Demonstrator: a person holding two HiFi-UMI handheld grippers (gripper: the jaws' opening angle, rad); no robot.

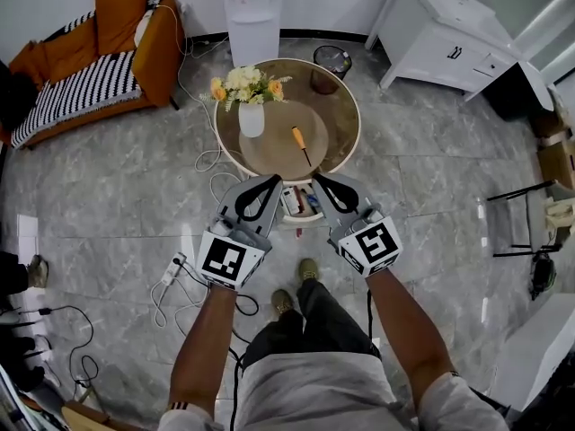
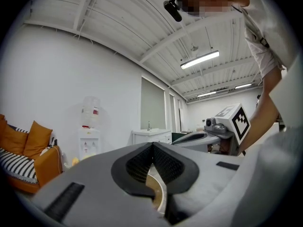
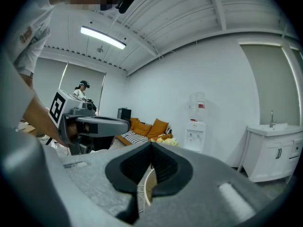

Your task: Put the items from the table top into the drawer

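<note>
Far left, against the wall: orange sofa (image 1: 90,61) with a striped throw. Far right: white vanity cabinet (image 1: 445,43) with a tap on top. Between them, a white water dispenser (image 1: 252,16) at the back wall.

In the middle of the marble floor: round glass-topped table (image 1: 334,115).

Held side by side just in front of the table's near edge: left gripper (image 1: 271,181) and right gripper (image 1: 320,180), both pointing towards the table. Left jaws clenched together, pads meeting, nothing between them. Right jaws likewise pressed shut and empty.

Just beyond the table's far-right edge, on the floor: dark waste bin (image 1: 331,65).

Near the left edge of the table: white vase of yellow and cream flowers (image 1: 251,115), upright.

Under the table's near edge: white drawer (image 1: 300,215), pulled open between the two gripper tips, with a few small items inside, too small to name.

On the table top, right of centre: orange-handled screwdriver (image 1: 300,142), lying flat, handle towards the middle, shaft aimed at the near edge, well apart from the vase.

On the floor left of the left gripper: white power strip (image 1: 171,272) with trailing cables.
</note>
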